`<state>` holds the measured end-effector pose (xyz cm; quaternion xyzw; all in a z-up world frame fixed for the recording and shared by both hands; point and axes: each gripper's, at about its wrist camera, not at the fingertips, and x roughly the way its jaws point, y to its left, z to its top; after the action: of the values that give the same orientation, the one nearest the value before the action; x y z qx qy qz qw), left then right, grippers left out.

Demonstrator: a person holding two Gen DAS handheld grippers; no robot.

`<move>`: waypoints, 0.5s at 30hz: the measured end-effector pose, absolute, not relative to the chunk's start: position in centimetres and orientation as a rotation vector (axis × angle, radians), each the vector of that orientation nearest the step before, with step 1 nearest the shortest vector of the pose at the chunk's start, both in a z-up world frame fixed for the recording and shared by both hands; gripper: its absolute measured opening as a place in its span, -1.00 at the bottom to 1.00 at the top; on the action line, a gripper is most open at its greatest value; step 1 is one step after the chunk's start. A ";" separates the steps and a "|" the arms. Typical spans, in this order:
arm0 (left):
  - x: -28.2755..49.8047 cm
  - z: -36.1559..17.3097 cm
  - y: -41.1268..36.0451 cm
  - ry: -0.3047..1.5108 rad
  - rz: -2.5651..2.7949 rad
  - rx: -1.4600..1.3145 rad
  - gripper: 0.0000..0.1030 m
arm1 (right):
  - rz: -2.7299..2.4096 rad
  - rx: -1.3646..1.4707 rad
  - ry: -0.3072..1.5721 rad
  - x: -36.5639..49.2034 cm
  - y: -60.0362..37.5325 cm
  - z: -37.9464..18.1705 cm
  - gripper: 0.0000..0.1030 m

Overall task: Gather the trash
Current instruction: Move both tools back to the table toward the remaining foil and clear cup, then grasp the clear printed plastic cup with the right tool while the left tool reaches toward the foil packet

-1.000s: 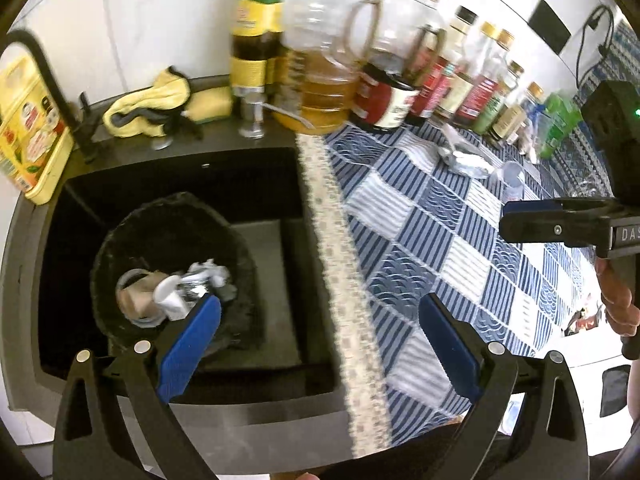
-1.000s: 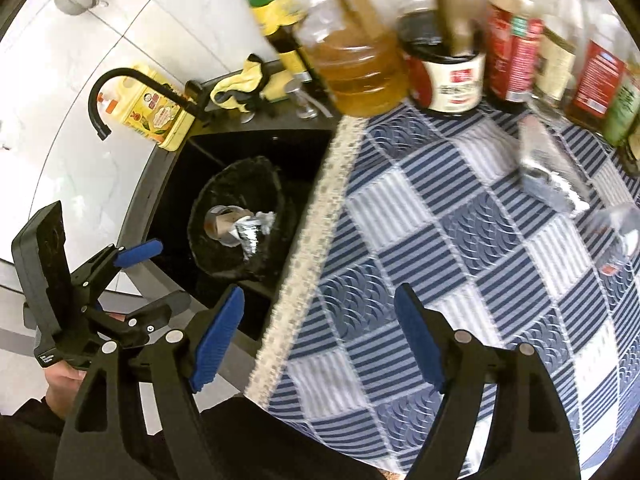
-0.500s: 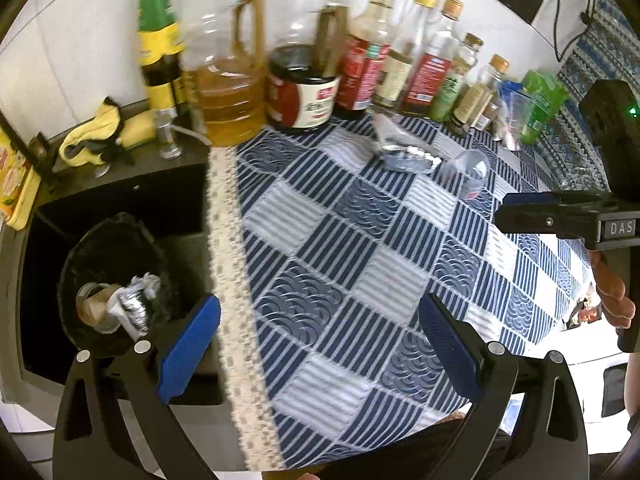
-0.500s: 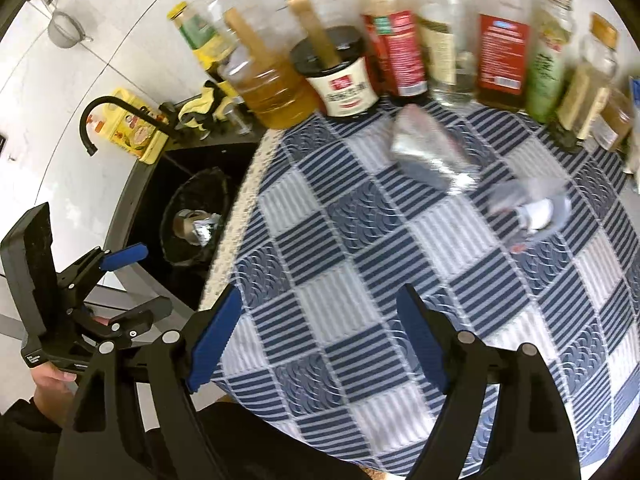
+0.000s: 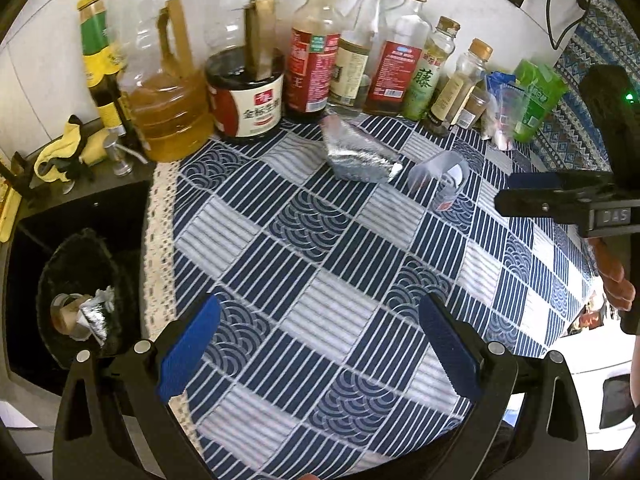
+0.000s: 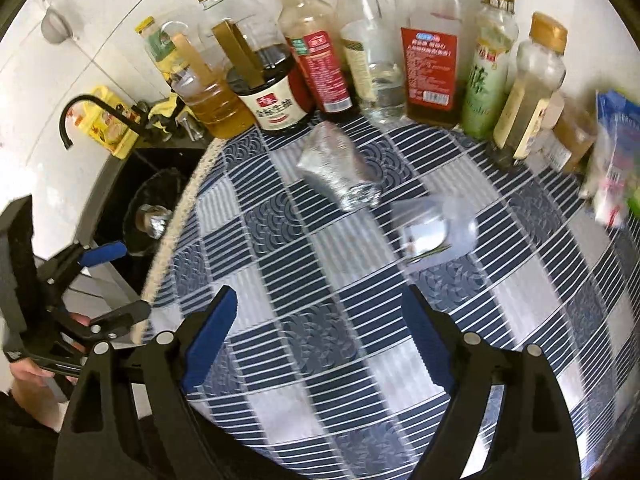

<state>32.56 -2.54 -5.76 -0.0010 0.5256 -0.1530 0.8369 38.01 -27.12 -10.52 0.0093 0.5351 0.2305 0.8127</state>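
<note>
A crumpled silver foil wrapper (image 5: 358,154) (image 6: 340,168) and a clear plastic cup on its side (image 5: 442,178) (image 6: 434,230) lie on the blue checked tablecloth (image 5: 320,312) in front of the bottle row. A black bin (image 5: 80,276) (image 6: 150,204) in the dark sink at the left holds foil and a cup. My left gripper (image 5: 316,344) is open and empty over the cloth's near part. My right gripper (image 6: 318,340) is open and empty, nearer the cup and wrapper.
Several sauce and oil bottles (image 5: 308,44) (image 6: 428,60) line the back wall. Green and blue packets (image 5: 536,96) stand at the far right. A yellow cloth (image 5: 64,148) and a black tap (image 6: 80,108) are by the sink. The cloth's lace edge (image 5: 154,240) borders the sink.
Both grippers have swung right, away from the sink and bin, over the tablecloth toward the foil wrapper and cup. Both stay open and empty.
</note>
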 end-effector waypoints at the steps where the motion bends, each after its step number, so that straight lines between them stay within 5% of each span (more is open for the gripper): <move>1: 32.7 -5.9 -2.9 1.112 -0.322 -0.005 0.87 | 0.482 0.005 1.148 38.5 -27.6 -10.8 0.64; 15: 33.7 -8.5 -4.9 1.181 -0.258 -0.051 0.87 | 0.459 -0.035 1.265 44.4 -30.4 -16.8 0.64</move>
<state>33.66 -4.91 -8.50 -0.0239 0.5553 -0.1215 0.8224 44.36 -30.41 -16.77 -0.0162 0.5860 0.2124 0.7818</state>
